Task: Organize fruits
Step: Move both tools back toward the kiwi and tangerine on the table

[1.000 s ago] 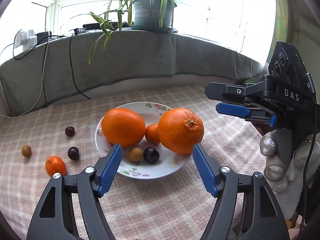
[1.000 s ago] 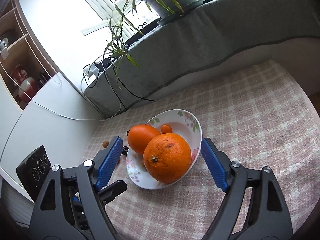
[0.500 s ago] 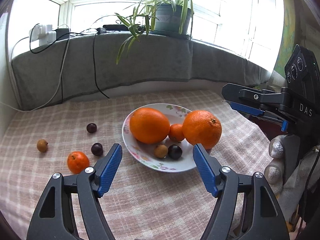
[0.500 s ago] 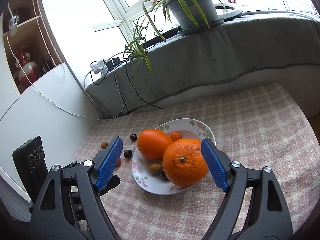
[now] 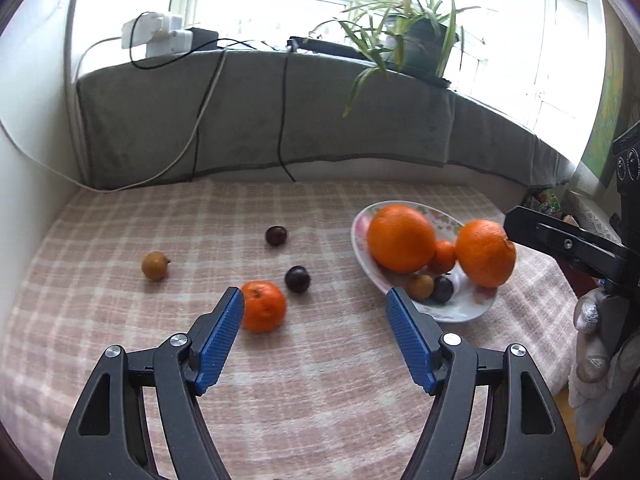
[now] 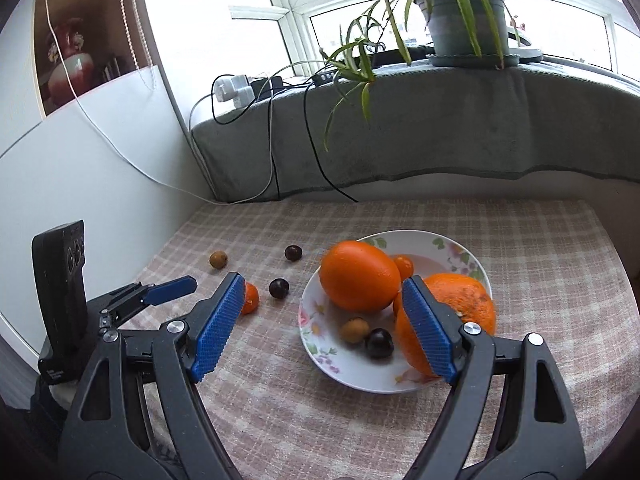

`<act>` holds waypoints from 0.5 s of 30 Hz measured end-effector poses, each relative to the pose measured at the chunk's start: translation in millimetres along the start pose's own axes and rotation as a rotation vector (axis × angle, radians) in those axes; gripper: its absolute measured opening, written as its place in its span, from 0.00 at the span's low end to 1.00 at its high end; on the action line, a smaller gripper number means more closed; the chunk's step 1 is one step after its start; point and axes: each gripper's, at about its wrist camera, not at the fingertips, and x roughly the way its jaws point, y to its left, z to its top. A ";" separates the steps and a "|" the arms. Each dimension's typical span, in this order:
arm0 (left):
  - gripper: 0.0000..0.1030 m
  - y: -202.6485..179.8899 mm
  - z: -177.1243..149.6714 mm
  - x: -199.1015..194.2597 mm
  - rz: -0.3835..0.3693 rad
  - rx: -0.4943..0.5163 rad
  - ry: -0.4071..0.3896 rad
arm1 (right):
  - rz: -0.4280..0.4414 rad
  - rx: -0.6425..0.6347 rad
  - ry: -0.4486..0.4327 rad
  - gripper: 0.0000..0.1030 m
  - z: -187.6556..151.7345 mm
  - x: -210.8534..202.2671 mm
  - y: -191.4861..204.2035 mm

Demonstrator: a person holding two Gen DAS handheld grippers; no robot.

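Note:
A flowered plate (image 5: 470,306) (image 6: 452,240) holds two big oranges (image 5: 400,238) (image 6: 358,276), a small tangerine (image 6: 404,266), a brown fruit (image 6: 354,330) and a dark plum (image 6: 380,342). Loose on the checked cloth lie a tangerine (image 5: 262,306) (image 6: 250,298), two dark plums (image 5: 297,279) (image 5: 276,235) and a brown fruit (image 5: 154,266). My left gripper (image 5: 314,300) is open and empty, its left finger right beside the loose tangerine. My right gripper (image 6: 323,284) hangs open and empty over the plate's near side.
A grey-covered window ledge (image 6: 440,128) with a potted plant (image 6: 466,16), a power strip (image 5: 160,36) and hanging cables bounds the far side. A white wall (image 6: 100,168) stands at the left. A gloved hand (image 5: 592,344) holds the right gripper.
The left gripper swung left, from facing the plate to facing the loose fruits. The right gripper rolled level and shifted left, so the plate now sits under its right finger.

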 end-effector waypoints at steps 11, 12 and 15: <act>0.71 75.7 -5.8 -4.2 0.096 -0.081 0.024 | 0.066 -0.082 0.080 0.81 -12.0 39.9 41.7; 0.70 80.0 -5.1 -3.7 0.103 -0.084 0.024 | 0.072 -0.087 0.085 0.80 -12.6 42.5 44.9; 0.67 91.4 -2.7 -1.2 0.106 -0.103 0.027 | 0.085 -0.111 0.108 0.76 -14.9 52.1 55.5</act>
